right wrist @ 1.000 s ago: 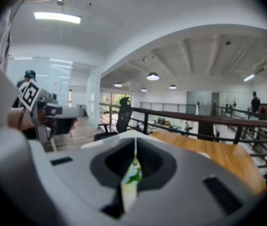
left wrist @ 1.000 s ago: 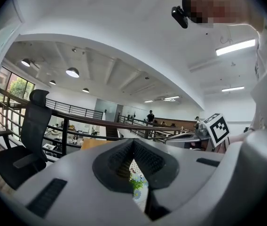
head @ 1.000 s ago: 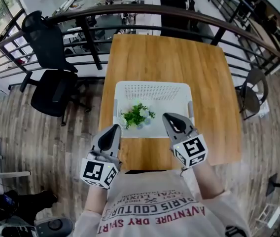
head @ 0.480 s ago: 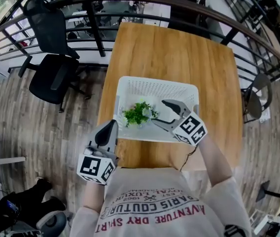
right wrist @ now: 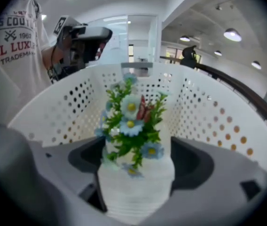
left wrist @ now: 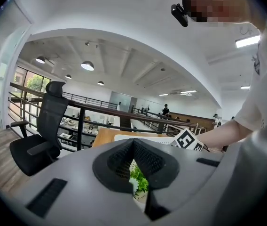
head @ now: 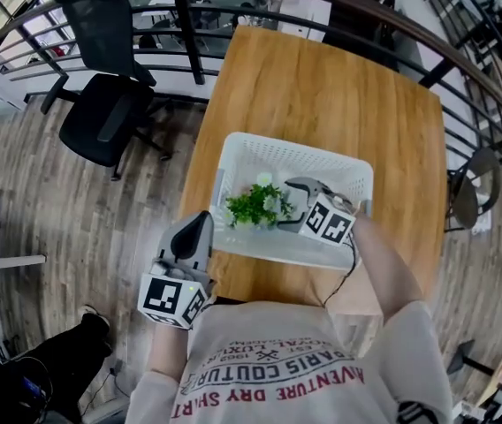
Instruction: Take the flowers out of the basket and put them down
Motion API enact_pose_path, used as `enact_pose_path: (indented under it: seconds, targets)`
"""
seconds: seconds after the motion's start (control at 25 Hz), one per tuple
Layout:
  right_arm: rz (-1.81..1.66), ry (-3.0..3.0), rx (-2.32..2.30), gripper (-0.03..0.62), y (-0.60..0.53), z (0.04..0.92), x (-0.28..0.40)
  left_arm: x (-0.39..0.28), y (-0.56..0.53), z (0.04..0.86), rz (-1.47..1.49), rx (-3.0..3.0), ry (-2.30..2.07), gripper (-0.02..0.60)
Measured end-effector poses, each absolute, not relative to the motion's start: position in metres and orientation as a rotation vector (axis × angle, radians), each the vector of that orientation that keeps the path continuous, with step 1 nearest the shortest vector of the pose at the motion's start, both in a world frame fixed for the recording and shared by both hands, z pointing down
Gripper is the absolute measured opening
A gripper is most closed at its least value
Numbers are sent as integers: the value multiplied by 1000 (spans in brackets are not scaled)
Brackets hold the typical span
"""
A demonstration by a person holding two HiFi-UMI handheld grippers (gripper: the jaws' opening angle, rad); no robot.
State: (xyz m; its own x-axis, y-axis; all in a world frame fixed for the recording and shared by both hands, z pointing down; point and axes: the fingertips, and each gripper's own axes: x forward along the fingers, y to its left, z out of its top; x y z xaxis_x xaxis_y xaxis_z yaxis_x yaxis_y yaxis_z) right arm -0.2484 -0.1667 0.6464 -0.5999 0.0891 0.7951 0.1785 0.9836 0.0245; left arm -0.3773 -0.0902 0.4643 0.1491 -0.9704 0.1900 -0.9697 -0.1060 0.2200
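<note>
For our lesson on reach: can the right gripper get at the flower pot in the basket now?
Likely yes: the right gripper is inside the basket, its tongs opening with the flower pot between them, nothing blocking.

White basket walls (head: 295, 155) close round my right hand-held gripper (head: 286, 205); the flowers (head: 253, 206) stand between its opening jaws. Open table (head: 322, 87) lies beyond.

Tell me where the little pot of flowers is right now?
In the head view the flower pot stands inside the white basket, toward its left, between the opening jaws of the right hand-held gripper.
</note>
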Motion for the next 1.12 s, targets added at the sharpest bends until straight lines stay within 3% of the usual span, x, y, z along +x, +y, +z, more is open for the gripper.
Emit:
enact_pose_path:
  seconds: [1.12]
  targets:
    - [-292, -2033, -461, 425, -164, 712, -299, -401, -97, 494, 53, 1992, -1903, 21]
